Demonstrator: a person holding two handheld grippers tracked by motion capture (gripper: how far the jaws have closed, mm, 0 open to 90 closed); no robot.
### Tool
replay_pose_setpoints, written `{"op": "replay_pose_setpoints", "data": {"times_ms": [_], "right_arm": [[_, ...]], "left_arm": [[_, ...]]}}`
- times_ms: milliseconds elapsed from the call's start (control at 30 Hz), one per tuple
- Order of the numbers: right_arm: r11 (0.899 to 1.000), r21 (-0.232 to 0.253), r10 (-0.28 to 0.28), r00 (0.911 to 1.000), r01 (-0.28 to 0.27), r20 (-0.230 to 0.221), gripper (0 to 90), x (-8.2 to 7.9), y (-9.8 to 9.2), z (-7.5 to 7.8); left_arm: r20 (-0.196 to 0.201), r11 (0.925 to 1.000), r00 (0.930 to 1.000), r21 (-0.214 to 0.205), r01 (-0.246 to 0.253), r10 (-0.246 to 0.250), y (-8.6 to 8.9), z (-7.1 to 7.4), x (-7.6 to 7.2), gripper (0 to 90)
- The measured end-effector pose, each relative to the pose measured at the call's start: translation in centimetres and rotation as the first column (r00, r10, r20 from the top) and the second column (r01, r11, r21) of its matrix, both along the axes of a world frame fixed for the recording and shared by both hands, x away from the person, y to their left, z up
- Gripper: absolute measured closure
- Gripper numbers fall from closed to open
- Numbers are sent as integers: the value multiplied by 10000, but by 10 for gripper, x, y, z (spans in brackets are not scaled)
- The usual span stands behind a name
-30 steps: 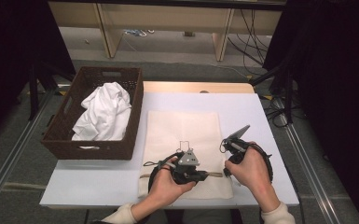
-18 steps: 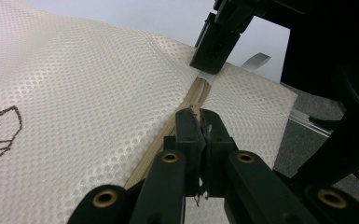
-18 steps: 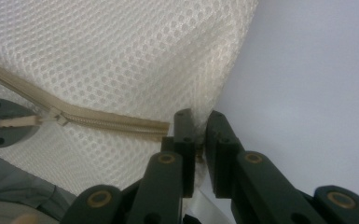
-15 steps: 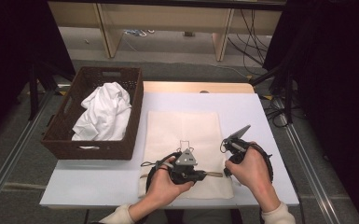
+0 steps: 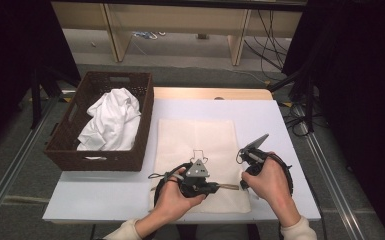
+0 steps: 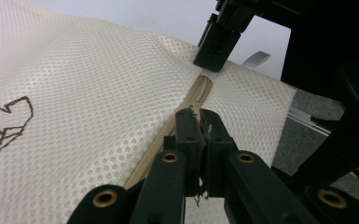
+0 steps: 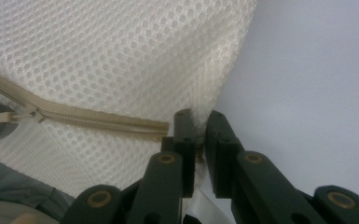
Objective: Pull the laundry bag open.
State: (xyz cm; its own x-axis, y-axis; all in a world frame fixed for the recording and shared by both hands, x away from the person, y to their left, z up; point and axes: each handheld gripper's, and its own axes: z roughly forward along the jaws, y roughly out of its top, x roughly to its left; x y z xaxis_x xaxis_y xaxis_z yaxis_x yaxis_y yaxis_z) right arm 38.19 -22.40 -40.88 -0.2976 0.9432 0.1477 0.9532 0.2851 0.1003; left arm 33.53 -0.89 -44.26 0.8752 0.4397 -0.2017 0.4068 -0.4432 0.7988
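Left gripper view: our left gripper (image 6: 199, 122) pinches the zip pull; right gripper (image 7: 201, 125) clamps the mesh bag (image 5: 197, 145) corner. We'd keep the corner taut, pull straight along the zip (image 7: 98, 119).

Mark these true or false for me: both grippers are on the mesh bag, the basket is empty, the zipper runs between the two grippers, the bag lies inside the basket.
1. Both the left gripper and the right gripper pinch the mesh bag: true.
2. The basket is empty: false, a white cloth lies in it.
3. The zipper runs between the grippers: true.
4. The bag lies inside the basket: false, it lies flat on the table beside it.
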Motion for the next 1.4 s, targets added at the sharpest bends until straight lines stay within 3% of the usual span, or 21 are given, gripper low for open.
{"op": "replay_pose_setpoints", "data": {"times_ms": [33, 100, 167, 200, 233, 300, 367, 400, 600, 700, 767, 867, 900, 967, 1067, 1100, 1200, 1233, 1267, 1367, 1400], "right_arm": [[9993, 1, 387, 9987, -387, 336, 843, 1, -3, -2], [10000, -5, -31, 10000, 31, -55, 843, 0, -1, 0], [9998, 40, -201, 9997, 201, -101, 843, 0, 0, 1], [10000, -36, 51, 9999, -51, -103, 843, 1, -1, 1], [9999, -59, 116, 9998, -117, -185, 843, 1, -2, 2], [10000, 5, -59, 9998, 59, -170, 843, 1, 0, 2], [9993, 136, -348, 9994, 349, -93, 843, 0, 1, 0], [10000, 38, -22, 10000, 22, -60, 844, 0, -1, 0], [9995, 109, -308, 9993, 311, -219, 844, 0, 1, 2], [10000, -51, 83, 9996, -84, -274, 844, 1, -2, 2], [10000, -34, 74, 9996, -75, -264, 843, 1, -3, 2], [9997, 52, 250, 9997, -250, -43, 843, 2, -3, 1], [9997, 52, 250, 9997, -250, -43, 843, 2, -3, 1], [10000, -40, 52, 9996, -53, -273, 844, 1, -2, 2], [10000, -12, -33, 9997, 32, -243, 843, 1, -1, 2], [10000, -54, 31, 9997, -32, -241, 843, 1, -2, 2], [10000, -48, -8, 9997, 7, -258, 844, 1, -2, 2], [9998, -26, 216, 9997, -216, -78, 843, 2, -4, 1], [9997, -7, -246, 9994, 246, -250, 844, 1, -1, 2], [10000, -35, -41, 9997, 41, -232, 844, 1, -4, 2], [10000, -25, -75, 9996, 75, -289, 843, 1, -4, 3]], "left_arm": [[17, 10000, 10000, 78, -16, 16, 1, 0, 0, 871], [120, 9999, 9999, -78, 107, -106, 2, 0, 1, 871], [-24, 9999, 9999, -67, -101, 100, 2, 1, 0, 871], [29, 9999, 10000, 68, -80, 80, 4, 2, 0, 871], [25, 9999, 10000, -104, -23, 24, 3, 1, 0, 871], [176, 10000, 9998, 85, -11, 9, 5, 3, 0, 871], [131, 10000, 9999, -4, 10, -10, 6, 2, 0, 871], [-5, 9999, 9999, -31, -135, 135, 6, 2, -2, 871], [200, 10000, 9998, 86, -9, 7, 9, 3, 0, 871], [-31, 9999, 9999, -78, -122, 122, 10, 3, -2, 871], [151, 10000, 9998, 30, -94, 94, 11, 3, -1, 871], [62, 9998, 9998, 90, -204, 203, 13, 3, -2, 871], [6, 9998, 9998, -64, -188, 188, 12, 3, -2, 871], [156, 9999, 9998, 25, -107, 107, 13, 4, -2, 871], [183, 9999, 9998, 113, -54, 52, 15, 5, -1, 871], [-36, 9997, 9997, -47, -253, 253, 14, 4, -3, 871], [99, 10000, 9999, 43, -88, 88, 16, 4, -1, 871], [139, 9999, 9999, 52, -96, 96, 16, 4, -1, 871], [141, 9999, 9998, 68, -104, 103, 17, 4, -1, 871], [-47, 9996, 9996, -12, -272, 272, 18, 5, -2, 871], [65, 9998, 9998, 59, -205, 205, 19, 5, -2, 871]]}}
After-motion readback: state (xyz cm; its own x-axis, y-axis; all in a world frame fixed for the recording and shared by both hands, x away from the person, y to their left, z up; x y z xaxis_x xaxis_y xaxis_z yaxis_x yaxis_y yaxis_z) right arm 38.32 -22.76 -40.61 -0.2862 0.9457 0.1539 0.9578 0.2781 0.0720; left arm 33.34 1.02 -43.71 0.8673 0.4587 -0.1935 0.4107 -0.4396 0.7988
